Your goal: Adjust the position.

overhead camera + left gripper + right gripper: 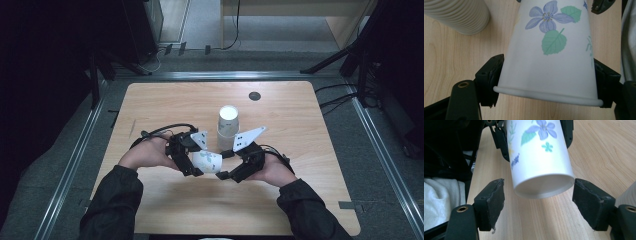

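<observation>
The flowered paper cup (207,162) lies on its side in the air just above the tabletop (280,200), between my two hands, near the front middle of the wooden surface. Its white wall carries a purple flower with green leaves, which I see close up in the left gripper view (549,50). My left tool (192,165) is clamped on it: its two black jaws press against opposite sides of the cup right at the rolled rim, so the rim end sits toward my left hand (147,152) and the narrower base points away toward my right. In the right gripper view the cup (540,157) comes toward me base first, the recessed bottom ring facing the camera. My right tool (226,164) stands apart, its jaws spread wide on either side of that base; the left pad is clear of the cup, the right pad sits very close to its edge, and I cannot tell whether it touches. My right hand (272,170) holds that tool just beside the cup.

Behind the cup, a little farther up the tabletop, a stack of ribbed white cups (228,127) stands upright, mouth up. Near the far edge a small dark round disc (254,96) is set in the wood.
</observation>
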